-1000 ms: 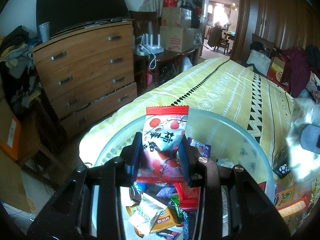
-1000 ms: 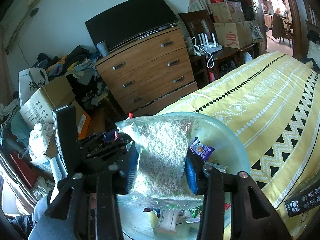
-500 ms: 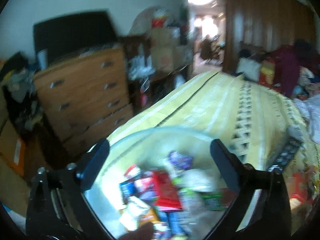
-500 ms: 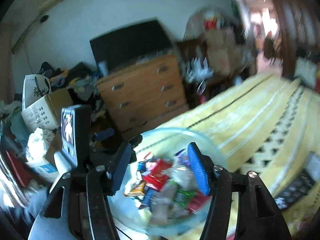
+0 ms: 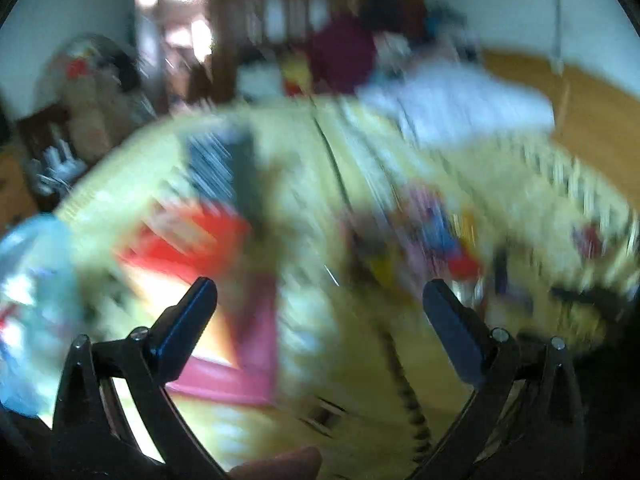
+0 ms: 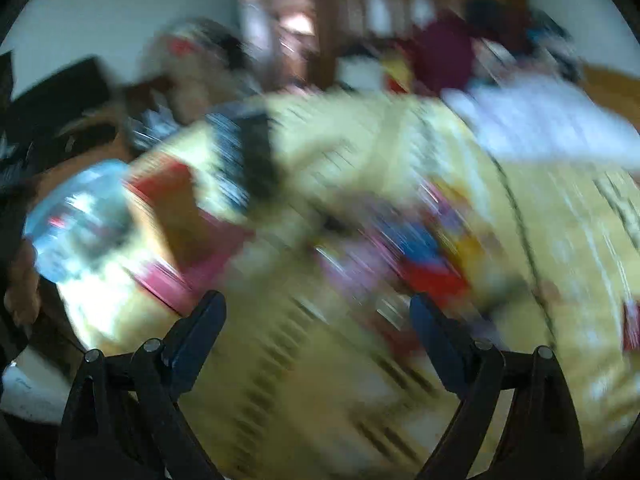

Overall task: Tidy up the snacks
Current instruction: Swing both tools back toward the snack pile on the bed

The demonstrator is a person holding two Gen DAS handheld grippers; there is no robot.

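Note:
Both views are heavily blurred by motion. My left gripper [image 5: 320, 296] is open and empty above the yellow bedspread [image 5: 360, 360]. My right gripper [image 6: 318, 312] is open and empty too. The pale blue snack bowl [image 5: 28, 288] sits at the far left in the left wrist view and also shows at the left in the right wrist view [image 6: 76, 220]. A blurred pile of colourful snack packets [image 5: 432, 240] lies on the bed ahead and right; it also shows in the right wrist view [image 6: 412, 256]. A red box [image 5: 192, 240] lies beside the bowl.
A dark remote-like object [image 5: 224, 168] lies on the bed beyond the red box. A white pillow or cloth [image 5: 460, 104] lies at the far right. Clutter and a doorway [image 5: 176, 40] are at the back.
Both grippers let go of their packets over the bowl, opened wide, and swung right, away from the bowl toward the snack pile on the bed.

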